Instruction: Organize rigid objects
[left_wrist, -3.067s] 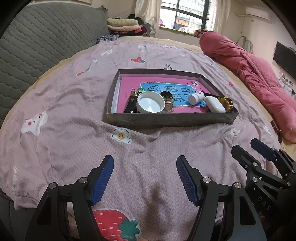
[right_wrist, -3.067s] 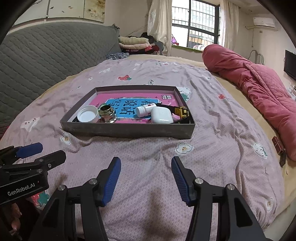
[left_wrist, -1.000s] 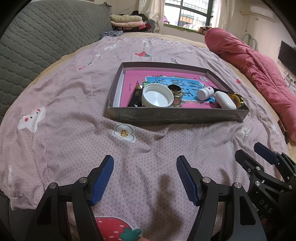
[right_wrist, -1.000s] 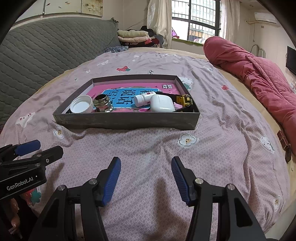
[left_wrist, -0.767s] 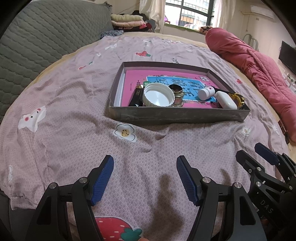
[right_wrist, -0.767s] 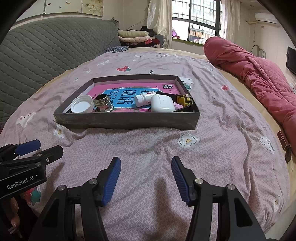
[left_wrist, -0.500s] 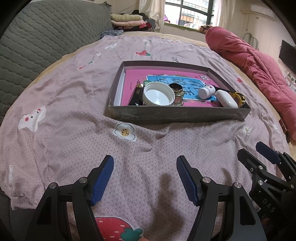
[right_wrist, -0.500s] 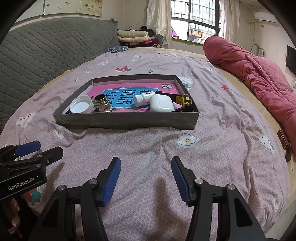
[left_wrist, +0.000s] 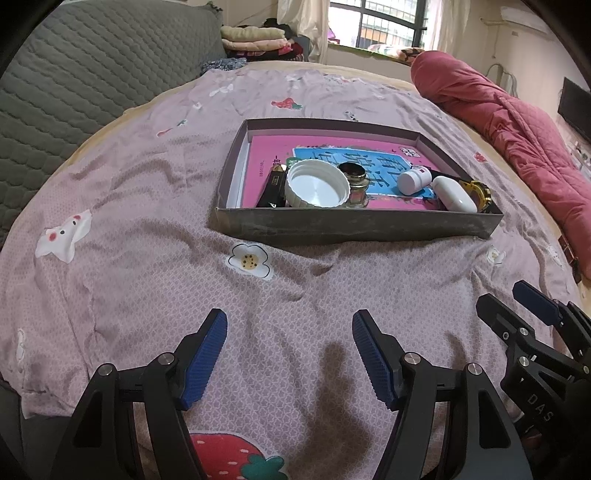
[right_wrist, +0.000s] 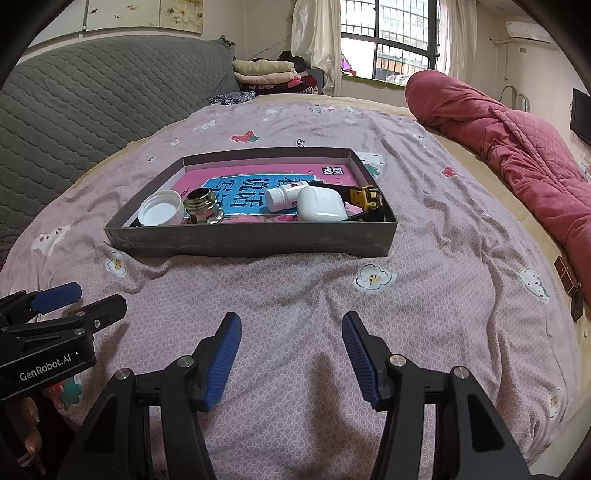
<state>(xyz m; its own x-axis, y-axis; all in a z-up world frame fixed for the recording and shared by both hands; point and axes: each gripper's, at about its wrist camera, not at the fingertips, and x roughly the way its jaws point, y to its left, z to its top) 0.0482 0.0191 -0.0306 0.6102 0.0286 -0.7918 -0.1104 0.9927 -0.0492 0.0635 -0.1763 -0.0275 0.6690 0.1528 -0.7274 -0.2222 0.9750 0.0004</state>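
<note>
A grey shallow box lies on the bed with a pink and blue book on its floor. On the book lie a white jar lid, a small metal jar, a black tube, a white pill bottle, a white earbud case and a gold watch. My left gripper and my right gripper are open and empty, side by side in front of the box, above the sheet.
A pink patterned sheet covers the bed. A grey quilted headboard is on the left. A red quilt lies along the right. Folded clothes sit by the window. A small brown object lies at the bed's right edge.
Both grippers have drifted slightly closer to the box since three seconds ago. Both stayed open and the things in the box did not move.
</note>
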